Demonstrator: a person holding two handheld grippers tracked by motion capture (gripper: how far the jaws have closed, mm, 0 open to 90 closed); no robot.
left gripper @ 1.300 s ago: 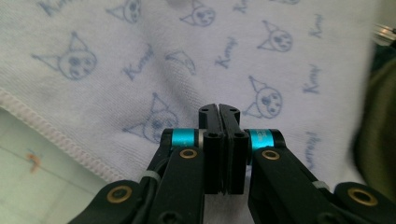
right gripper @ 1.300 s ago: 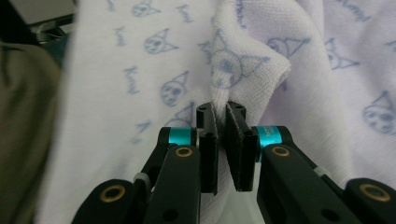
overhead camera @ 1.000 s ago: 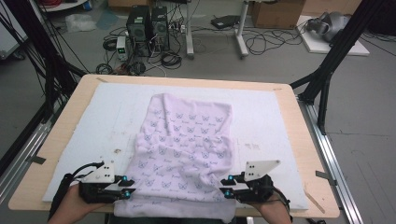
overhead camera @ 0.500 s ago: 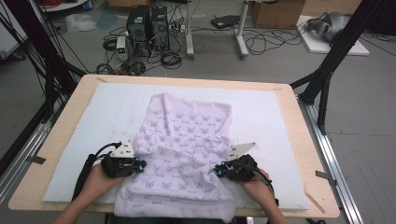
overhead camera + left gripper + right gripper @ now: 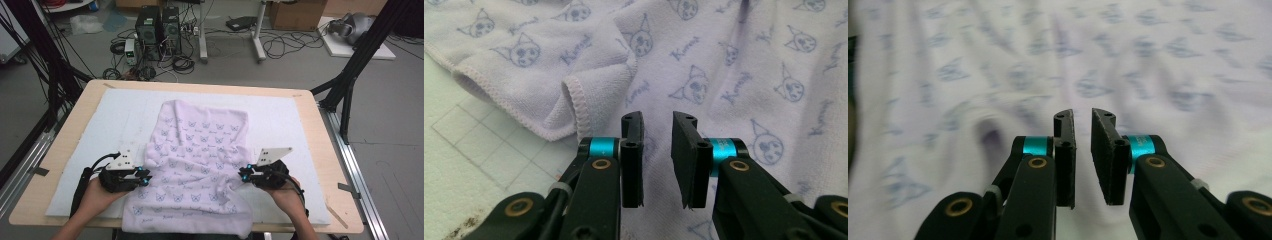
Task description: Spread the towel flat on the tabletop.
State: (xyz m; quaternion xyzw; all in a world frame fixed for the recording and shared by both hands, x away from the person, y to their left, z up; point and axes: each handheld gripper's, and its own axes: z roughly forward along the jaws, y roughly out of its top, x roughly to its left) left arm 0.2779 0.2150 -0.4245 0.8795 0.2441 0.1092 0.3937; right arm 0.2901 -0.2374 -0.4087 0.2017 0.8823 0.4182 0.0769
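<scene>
On the white mat covering the tabletop, a lilac towel printed with cat faces lies rumpled. The left gripper sits at its left edge and the right gripper at its right. Both have just been opening, their jaws now slightly apart with nothing gripped.

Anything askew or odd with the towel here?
Yes. The lilac towel lies crooked and rumpled on the white mat, its near end hanging over the table edge, and a hem is curled over.
</scene>
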